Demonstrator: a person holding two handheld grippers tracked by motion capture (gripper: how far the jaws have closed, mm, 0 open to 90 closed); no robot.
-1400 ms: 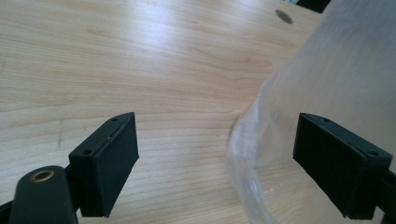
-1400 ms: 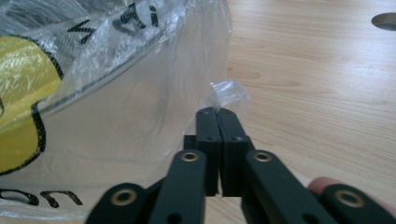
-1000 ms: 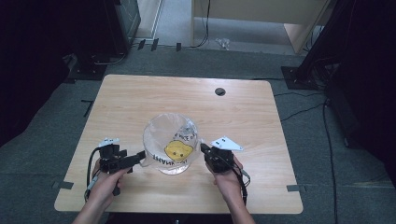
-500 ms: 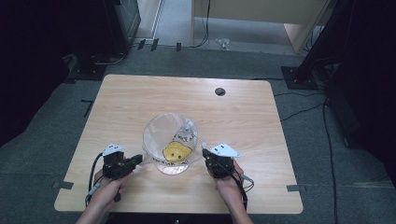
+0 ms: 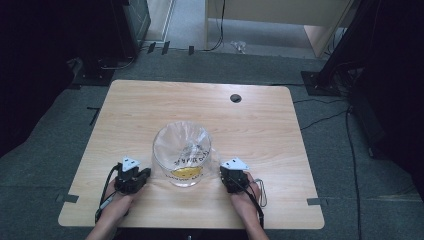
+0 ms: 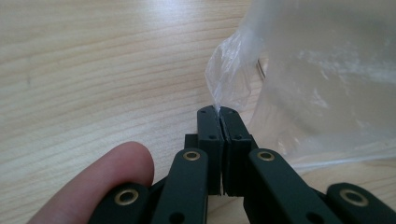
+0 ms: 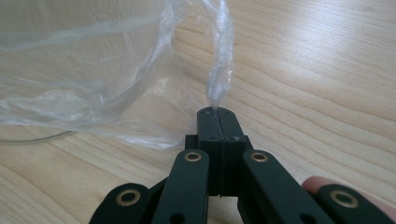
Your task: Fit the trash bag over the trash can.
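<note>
both jaws clamped tight on film: left gripper [image 6: 218, 112] pinches one edge of the clear plastic bag [image 5: 182, 152], right gripper [image 7: 217, 113] the opposite edge, bag mid-front on the table [image 5: 260, 130]; judgement: move both hands evenly so neither pinch slips.

**Clear plastic bag standing open near the front of the surface**

The plastic bag [image 5: 182, 152] is thin, transparent and crinkled, with dark printed lettering on its side and a yellow patch low down inside it. It stands puffed up with its round mouth open and facing upward, near the front edge of the wooden surface [image 5: 260, 130], about midway across. On either side, a wisp of its film [image 6: 223, 74] is drawn out and twisted to a narrow point [image 7: 219, 88], pulled taut away from the body.
</note>
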